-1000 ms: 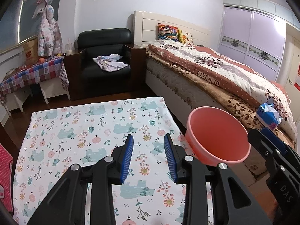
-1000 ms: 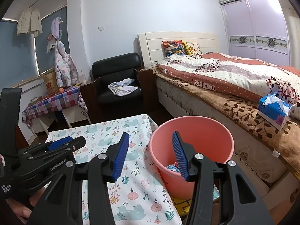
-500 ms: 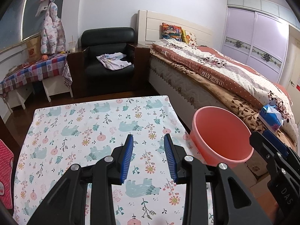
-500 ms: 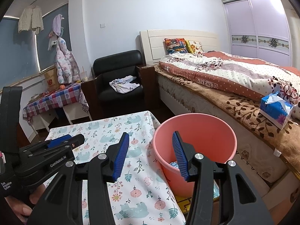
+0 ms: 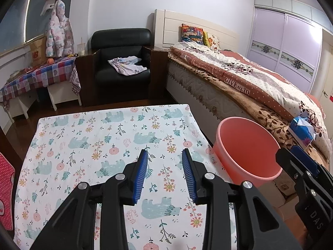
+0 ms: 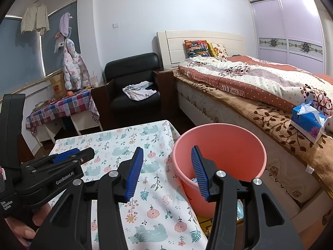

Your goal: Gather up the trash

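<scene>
Bedroom bench (image 5: 116,129) shows no trash on its bear-print cloth; both the left tool (image 5: 164,173) and right tool (image 6: 167,171) hang spread and empty, scraps already lie in the pink bin (image 6: 245,137) beside the bench, so collecting appears finished, pending a search for strays.

The counter (image 5: 87,129) wears a white cloth printed with teal bears, pink flowers and green sprigs. The bucket (image 6: 245,145) is salmon pink. Both grippers are black with blue ribbed fingers (image 5: 140,177). The armchair (image 5: 122,52) is black, the quilt (image 5: 260,79) rust with white dots, the tissue pack (image 6: 308,123) blue, the side cloth (image 5: 41,75) checked red and blue.
</scene>
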Tool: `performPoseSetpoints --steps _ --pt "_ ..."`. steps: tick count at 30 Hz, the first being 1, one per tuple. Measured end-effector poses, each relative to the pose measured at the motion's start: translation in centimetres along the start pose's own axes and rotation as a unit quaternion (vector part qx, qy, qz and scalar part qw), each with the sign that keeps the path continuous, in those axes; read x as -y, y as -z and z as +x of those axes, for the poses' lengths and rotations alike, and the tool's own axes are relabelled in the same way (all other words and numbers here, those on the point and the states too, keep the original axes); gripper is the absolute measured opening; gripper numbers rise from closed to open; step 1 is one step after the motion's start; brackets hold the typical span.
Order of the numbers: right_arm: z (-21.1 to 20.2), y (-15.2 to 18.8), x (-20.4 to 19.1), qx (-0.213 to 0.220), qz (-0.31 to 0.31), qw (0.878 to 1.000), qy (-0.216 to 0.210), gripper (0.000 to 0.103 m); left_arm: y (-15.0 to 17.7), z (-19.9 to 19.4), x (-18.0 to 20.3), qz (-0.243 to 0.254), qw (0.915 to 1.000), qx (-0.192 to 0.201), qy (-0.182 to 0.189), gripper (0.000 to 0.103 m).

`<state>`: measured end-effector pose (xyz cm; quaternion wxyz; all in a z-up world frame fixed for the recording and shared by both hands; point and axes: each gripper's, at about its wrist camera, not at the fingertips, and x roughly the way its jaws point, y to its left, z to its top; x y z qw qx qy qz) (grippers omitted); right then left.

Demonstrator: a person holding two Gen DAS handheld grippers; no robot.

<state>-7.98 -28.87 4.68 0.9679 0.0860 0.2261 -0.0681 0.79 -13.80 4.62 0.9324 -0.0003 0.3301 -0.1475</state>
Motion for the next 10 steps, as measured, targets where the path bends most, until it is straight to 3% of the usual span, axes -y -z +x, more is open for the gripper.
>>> performPoseSetpoints --steps 10 --pt "0.75 0.21 -0.63 -0.009 -0.009 1.000 -0.004 0.049 0.15 0.46 -0.71 -0.008 0.9999 -0.008 -0.006 0.034"
